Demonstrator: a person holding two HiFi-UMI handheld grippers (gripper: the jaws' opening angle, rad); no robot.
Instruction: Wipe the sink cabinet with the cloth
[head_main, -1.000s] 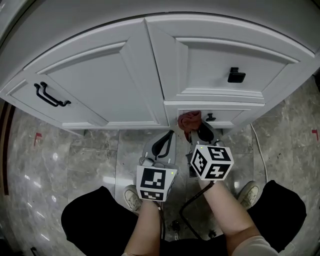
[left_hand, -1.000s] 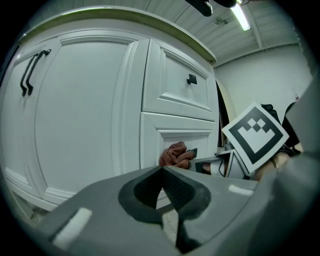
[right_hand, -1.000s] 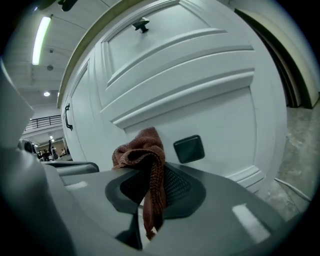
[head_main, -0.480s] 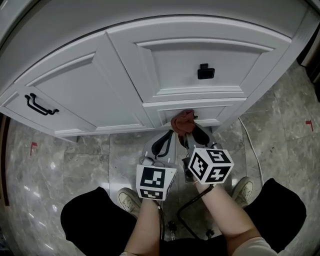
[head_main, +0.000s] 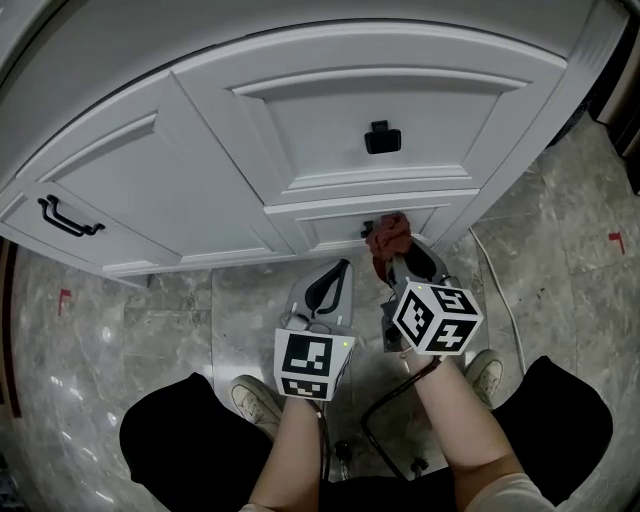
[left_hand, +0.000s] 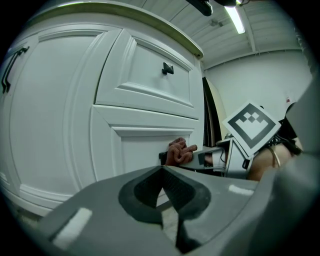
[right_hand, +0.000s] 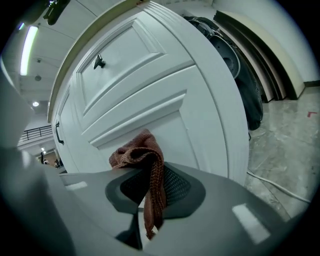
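The white sink cabinet (head_main: 250, 150) curves across the head view, with an upper drawer carrying a black knob (head_main: 381, 137) and a narrow lower drawer (head_main: 330, 228) beneath it. A reddish-brown cloth (head_main: 388, 235) is pressed against the lower drawer front, just right of its small black knob (head_main: 366, 229). My right gripper (head_main: 397, 252) is shut on the cloth (right_hand: 141, 152), whose tail hangs down between the jaws. Lower left of it, my left gripper (head_main: 335, 276) hangs over the floor, shut and empty, a little off the cabinet face (left_hand: 75, 125).
A door with a long black handle (head_main: 68, 217) is at the left. On the marble floor (head_main: 150, 330) lie a white cord (head_main: 497, 285), a black cable (head_main: 372, 425) and red tape marks (head_main: 64, 298). The person's shoes (head_main: 253, 396) stand close to the cabinet base. Dark objects (right_hand: 240, 75) lean at the right.
The right gripper has carried the cloth rightward along the lower drawer front, from left of the small knob to right of it. The left gripper has stayed put.
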